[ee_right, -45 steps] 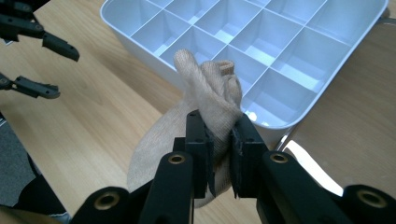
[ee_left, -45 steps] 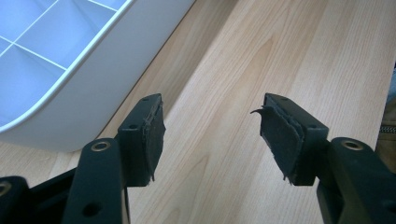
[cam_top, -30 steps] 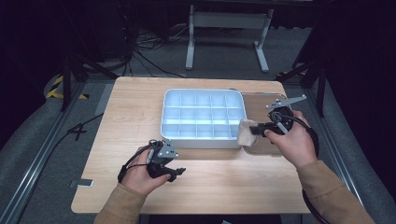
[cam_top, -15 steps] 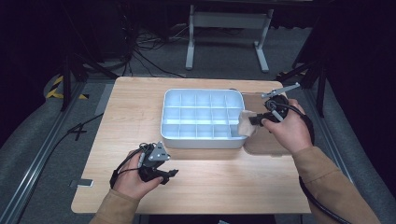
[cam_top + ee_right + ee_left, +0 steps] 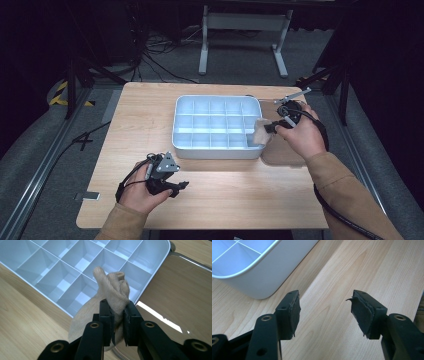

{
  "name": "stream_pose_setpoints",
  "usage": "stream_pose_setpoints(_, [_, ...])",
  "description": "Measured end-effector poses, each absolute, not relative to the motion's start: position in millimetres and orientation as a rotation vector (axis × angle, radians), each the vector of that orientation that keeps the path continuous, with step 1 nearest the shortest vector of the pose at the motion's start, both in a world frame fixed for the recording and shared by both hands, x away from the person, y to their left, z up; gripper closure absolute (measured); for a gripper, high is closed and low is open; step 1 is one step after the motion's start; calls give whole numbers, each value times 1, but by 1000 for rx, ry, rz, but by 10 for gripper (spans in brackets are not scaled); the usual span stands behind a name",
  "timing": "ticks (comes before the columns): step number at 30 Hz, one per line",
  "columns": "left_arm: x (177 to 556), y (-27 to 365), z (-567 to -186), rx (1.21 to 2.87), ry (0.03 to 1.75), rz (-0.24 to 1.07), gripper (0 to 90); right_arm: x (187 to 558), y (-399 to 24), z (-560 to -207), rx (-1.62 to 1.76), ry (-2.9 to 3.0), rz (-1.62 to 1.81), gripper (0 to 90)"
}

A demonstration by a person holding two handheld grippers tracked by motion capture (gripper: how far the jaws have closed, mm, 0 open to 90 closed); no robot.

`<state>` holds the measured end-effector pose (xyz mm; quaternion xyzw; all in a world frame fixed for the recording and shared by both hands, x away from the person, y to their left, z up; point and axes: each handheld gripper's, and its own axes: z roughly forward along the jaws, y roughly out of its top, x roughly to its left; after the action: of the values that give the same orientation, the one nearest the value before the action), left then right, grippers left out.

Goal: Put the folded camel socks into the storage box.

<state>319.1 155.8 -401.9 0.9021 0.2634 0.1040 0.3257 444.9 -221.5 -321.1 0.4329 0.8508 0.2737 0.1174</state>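
Dim room, one lit wooden table [image 5: 140, 120] on a grey floor [image 5: 45, 150].

The table top is pale wood with rounded corners, brightly lit from above while everything around it falls into darkness. Behind it stands a grey metal stand [image 5: 243, 22] with two legs, and black cables [image 5: 155, 62] trail across the floor. A metal rail [image 5: 30, 187] runs along the left, near yellow-and-black tape [image 5: 67, 95].
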Motion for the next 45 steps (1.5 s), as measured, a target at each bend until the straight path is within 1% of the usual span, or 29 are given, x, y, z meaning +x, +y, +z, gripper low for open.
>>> stream_pose_setpoints(6, [320,155,-402,2365,680,272,408,454,-213,-332,1263,2507,711,794])
stream_pose_setpoints(15, [322,155,-402,2361,681,267,408,465,-205,-352,1275,2533,670,793])
stream_pose_setpoints(27, [320,159,-403,2366,687,269,407,472,-195,-372,1266,2576,595,790])
stream_pose_setpoints(45, [316,168,-405,2358,726,273,406,481,-179,-412,1216,2682,433,775])
